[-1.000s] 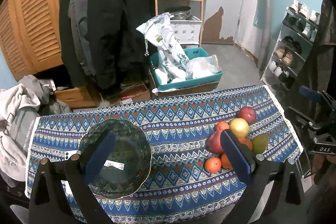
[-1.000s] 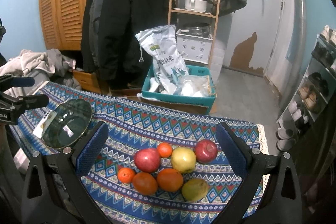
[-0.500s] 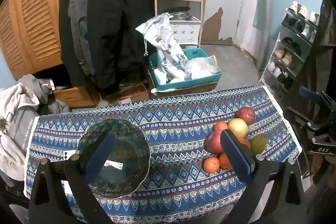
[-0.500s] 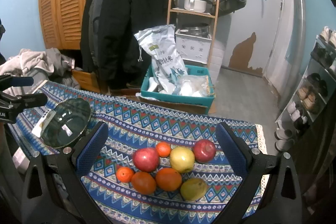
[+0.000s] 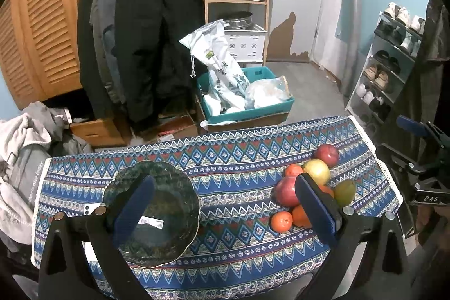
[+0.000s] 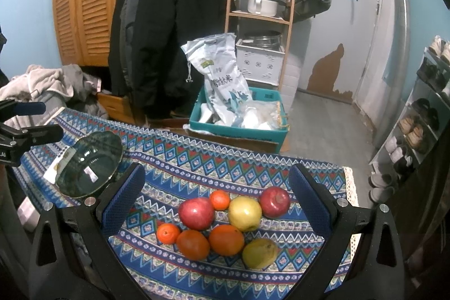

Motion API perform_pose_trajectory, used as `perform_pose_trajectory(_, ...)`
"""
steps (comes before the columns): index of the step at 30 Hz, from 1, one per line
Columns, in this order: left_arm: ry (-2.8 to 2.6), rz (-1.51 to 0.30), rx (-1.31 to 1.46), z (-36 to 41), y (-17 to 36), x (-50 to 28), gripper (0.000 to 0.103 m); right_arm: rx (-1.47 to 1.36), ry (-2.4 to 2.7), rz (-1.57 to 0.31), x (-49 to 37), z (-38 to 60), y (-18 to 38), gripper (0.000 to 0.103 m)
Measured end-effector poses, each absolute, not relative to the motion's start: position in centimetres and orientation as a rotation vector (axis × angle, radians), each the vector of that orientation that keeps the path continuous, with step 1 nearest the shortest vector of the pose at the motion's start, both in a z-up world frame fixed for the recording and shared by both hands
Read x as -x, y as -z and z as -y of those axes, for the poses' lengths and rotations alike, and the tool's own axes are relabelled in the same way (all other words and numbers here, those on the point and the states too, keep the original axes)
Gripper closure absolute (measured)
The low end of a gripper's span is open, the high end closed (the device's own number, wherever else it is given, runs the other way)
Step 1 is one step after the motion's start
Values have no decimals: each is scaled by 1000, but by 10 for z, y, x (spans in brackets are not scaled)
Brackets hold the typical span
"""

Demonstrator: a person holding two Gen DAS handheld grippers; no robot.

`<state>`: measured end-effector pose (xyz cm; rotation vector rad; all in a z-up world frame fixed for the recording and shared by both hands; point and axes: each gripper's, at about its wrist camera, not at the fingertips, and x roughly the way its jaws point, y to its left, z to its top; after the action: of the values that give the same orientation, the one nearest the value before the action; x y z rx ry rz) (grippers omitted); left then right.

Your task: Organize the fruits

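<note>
1. Both grippers hang above the table, nothing picked up. The right gripper (image 6: 215, 189) has its fingers spread wide and empty, framing the fruit pile, which looks like lining up for a first pick.

2. The left gripper (image 5: 222, 205) is just as wide apart and empty. Its left finger (image 5: 133, 211) overlaps the dark glass bowl (image 5: 171, 238), so it seems parked near the drop-off spot.

3. The fruit sits bunched at the right end of the patterned tablecloth (image 6: 197, 159), well apart from the bowl (image 6: 90, 167): two red apples (image 6: 196, 212) (image 6: 274, 201), a yellow apple (image 6: 244, 212), two big oranges (image 6: 226, 239) (image 6: 192, 243), two small tangerines (image 6: 168, 233) (image 6: 220, 200) and a greenish pear or mango (image 6: 258, 252); I can't tell which.

4. The fruits touch one another, so I'd say an edge piece such as the small front tangerine is the easiest grab without nudging the neighbours.

5. The bowl is empty apart from a white sticker inside (image 5: 150, 221), so the sorting hasn't begun, in my reading.

6. Round fruit on cloth may roll if bumped.
</note>
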<state>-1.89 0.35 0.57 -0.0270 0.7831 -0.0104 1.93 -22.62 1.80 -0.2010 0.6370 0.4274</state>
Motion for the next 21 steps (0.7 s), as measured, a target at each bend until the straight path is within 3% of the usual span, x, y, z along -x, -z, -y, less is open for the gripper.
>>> perform_pose_trajectory(21,10,-752,-12,4,-10,24,2,191,-405,-636,-21,228,-20,3)
